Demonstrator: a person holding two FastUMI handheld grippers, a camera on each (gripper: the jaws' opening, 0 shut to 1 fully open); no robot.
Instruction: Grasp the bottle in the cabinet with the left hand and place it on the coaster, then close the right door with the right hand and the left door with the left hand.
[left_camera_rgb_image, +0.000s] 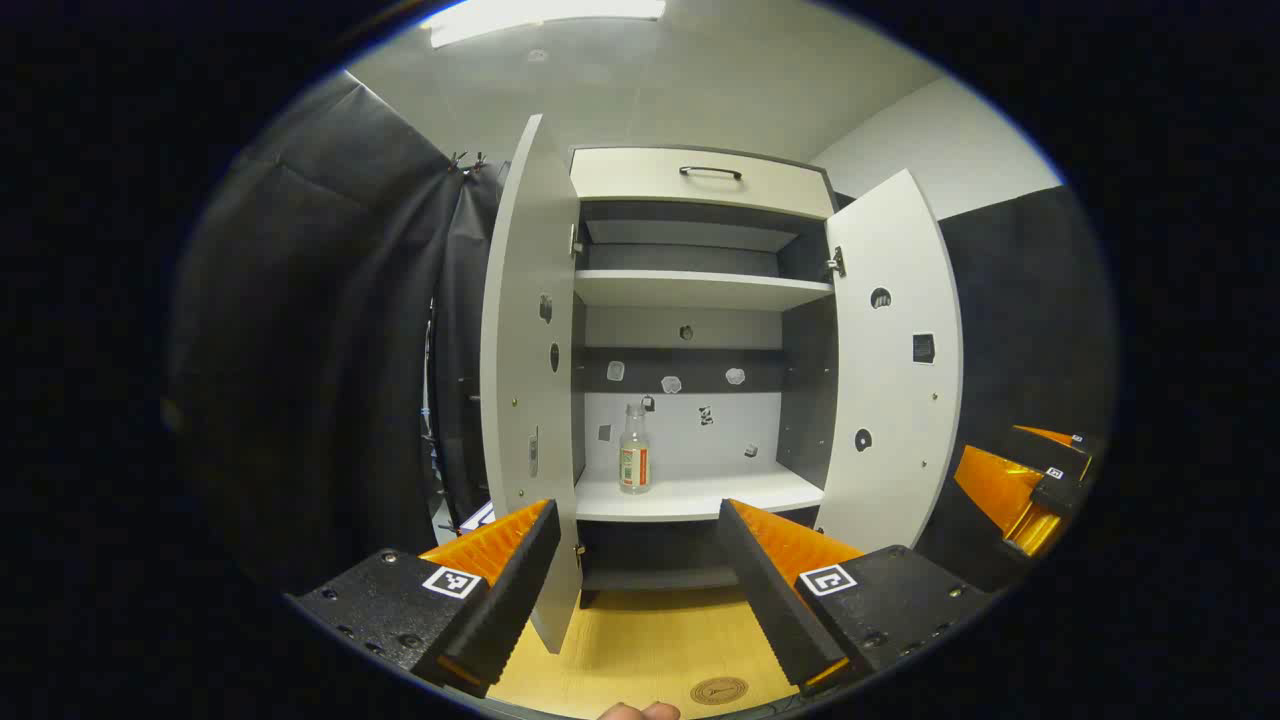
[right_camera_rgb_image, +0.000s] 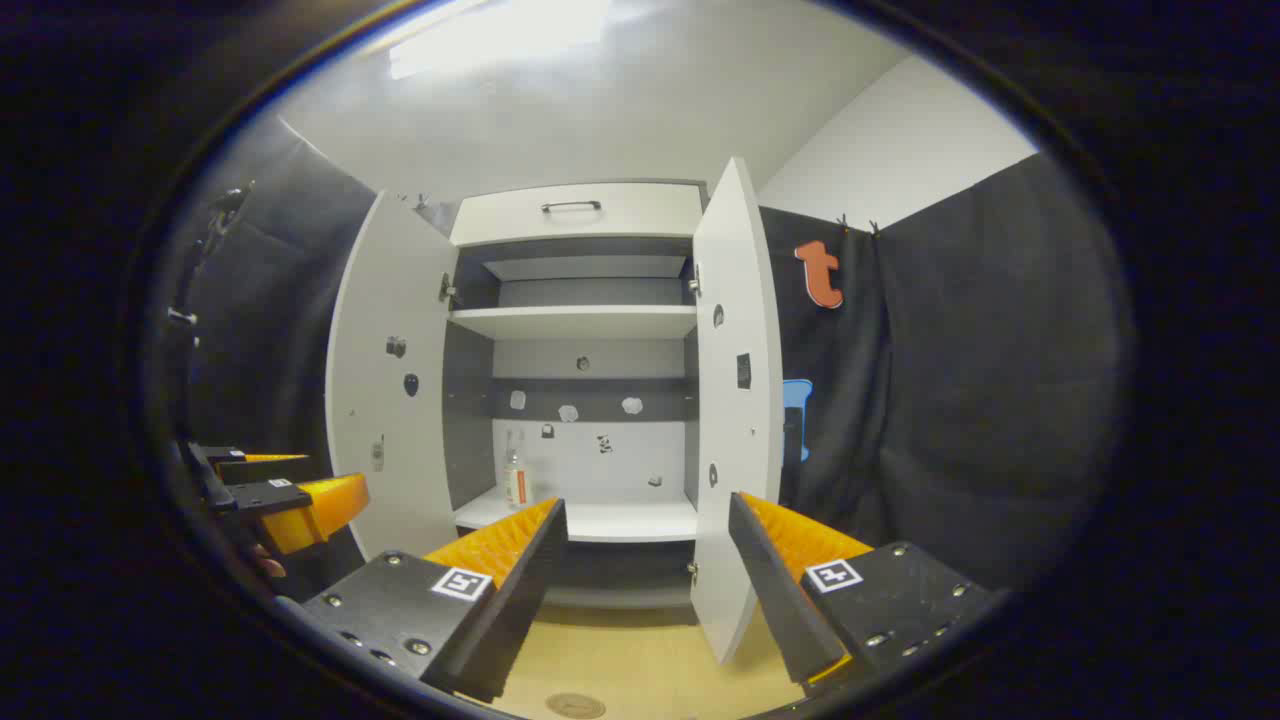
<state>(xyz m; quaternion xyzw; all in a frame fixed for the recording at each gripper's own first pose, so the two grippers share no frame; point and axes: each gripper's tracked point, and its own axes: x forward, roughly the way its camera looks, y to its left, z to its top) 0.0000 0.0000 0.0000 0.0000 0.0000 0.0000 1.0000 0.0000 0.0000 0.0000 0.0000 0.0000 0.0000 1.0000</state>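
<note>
Ridged, sawtooth-textured fingers of the left tongs (left_camera_rgb_image: 635, 560) stand wide apart at the bottom of the left gripper view, each finger mounted on a flat bolted block that carries a square printed marker; they grip nothing. Just beneath them lies the light wood-grain worktop (left_camera_rgb_image: 650, 640), smooth and matte, with a small round coaster (left_camera_rgb_image: 719, 690) bearing an embossed pattern at its near edge. The right tongs (right_camera_rgb_image: 648, 560) are likewise spread open and empty in the right gripper view, over the same worktop. Farther back stands the cabinet (left_camera_rgb_image: 700, 300), built of flat pale panels with dark inner walls, a top drawer front with a slim dark bar handle (left_camera_rgb_image: 711, 172), and plain horizontal shelves. Both doors hang open: the left door (left_camera_rgb_image: 530, 380) and the right door (left_camera_rgb_image: 890, 370), each a smooth slab with a few holes and fittings on its inner face. On the lower shelf (left_camera_rgb_image: 700, 495), toward its left side, stands upright the bottle (left_camera_rgb_image: 635, 450), clear glass with a narrow neck and a label. Black cloth drapes the booth walls under a white ceiling with a bright light panel
</note>
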